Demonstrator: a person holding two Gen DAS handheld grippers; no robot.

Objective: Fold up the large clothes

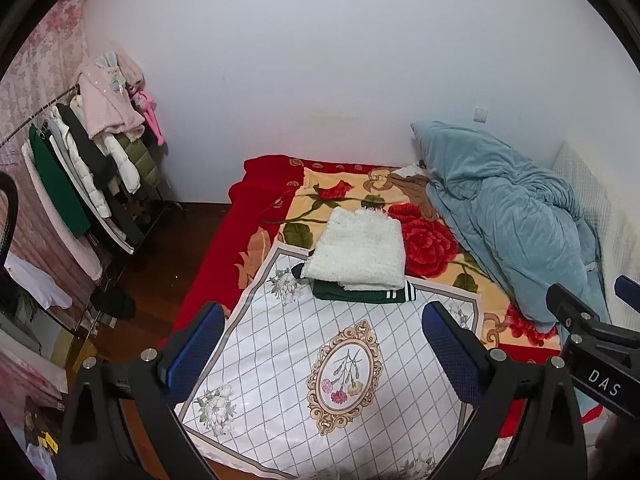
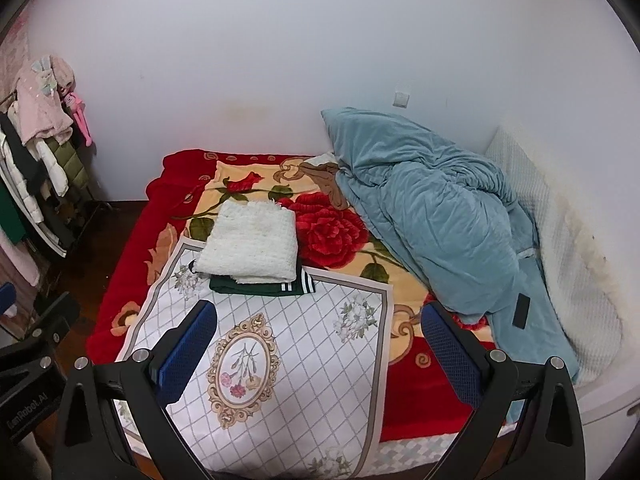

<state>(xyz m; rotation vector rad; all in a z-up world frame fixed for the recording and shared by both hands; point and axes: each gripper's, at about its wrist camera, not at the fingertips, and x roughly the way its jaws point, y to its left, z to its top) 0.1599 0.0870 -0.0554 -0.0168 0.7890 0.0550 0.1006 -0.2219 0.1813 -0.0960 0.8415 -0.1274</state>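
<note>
Blue-padded left hand-held gripper (image 1: 322, 354) and right hand-held gripper (image 2: 320, 354) spread wide, holding nothing, hovering above patterned sheet (image 1: 320, 360); folded white blanket (image 1: 358, 254) at twelve o'clock.

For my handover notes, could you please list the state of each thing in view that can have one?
Left gripper: open, empty.
Right gripper: open, empty.
White knit garment: folded, lying on the green one.
Green garment: folded, under the white one.
White patterned cloth: spread flat.
Blue quilt: crumpled.
Clothes on the rack: hanging.
</note>
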